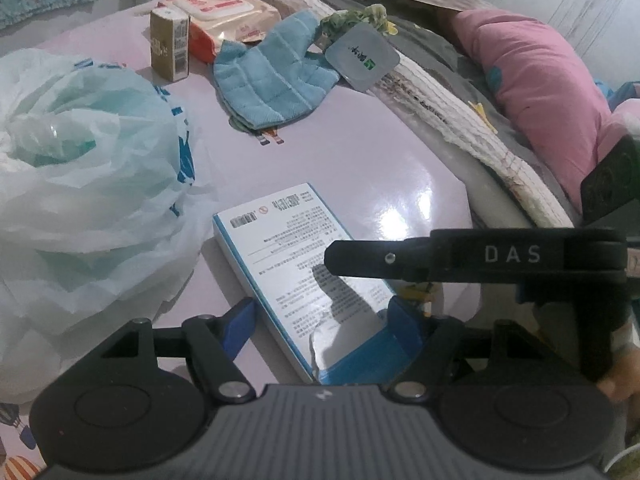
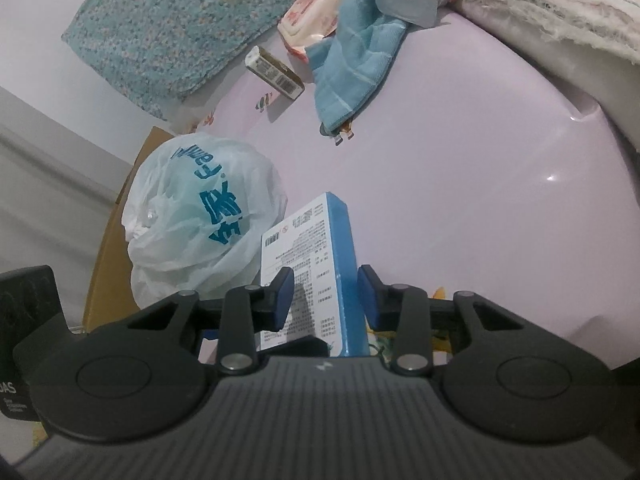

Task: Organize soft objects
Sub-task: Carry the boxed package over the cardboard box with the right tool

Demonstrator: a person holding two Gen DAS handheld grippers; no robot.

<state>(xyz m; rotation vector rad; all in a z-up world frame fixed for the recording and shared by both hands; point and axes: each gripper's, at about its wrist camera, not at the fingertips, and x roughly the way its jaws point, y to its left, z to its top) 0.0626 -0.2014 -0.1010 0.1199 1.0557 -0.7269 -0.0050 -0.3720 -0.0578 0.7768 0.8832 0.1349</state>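
A white and blue box [image 1: 296, 272] lies flat on the pale pink table [image 1: 380, 160]. My left gripper [image 1: 324, 320] is open, with its blue pads either side of the box's near end. My right gripper [image 2: 326, 300] is open too, its pads straddling the same box [image 2: 316, 268]; one of its fingers [image 1: 400, 260] crosses above the box in the left wrist view. A blue quilted cloth [image 1: 276, 80] lies at the far side, also in the right wrist view [image 2: 352, 64]. A white plastic bag [image 1: 80, 184] sits to the left [image 2: 196, 232].
A small brown carton [image 1: 170, 46], a wet-wipes pack [image 1: 228, 16] and a grey sachet [image 1: 362, 60] lie near the cloth. Folded bedding [image 1: 460, 92] and a pink pillow [image 1: 548, 92] border the table's right edge. A teal patterned cushion [image 2: 176, 24] and a cardboard box [image 2: 116, 248] stand at the left.
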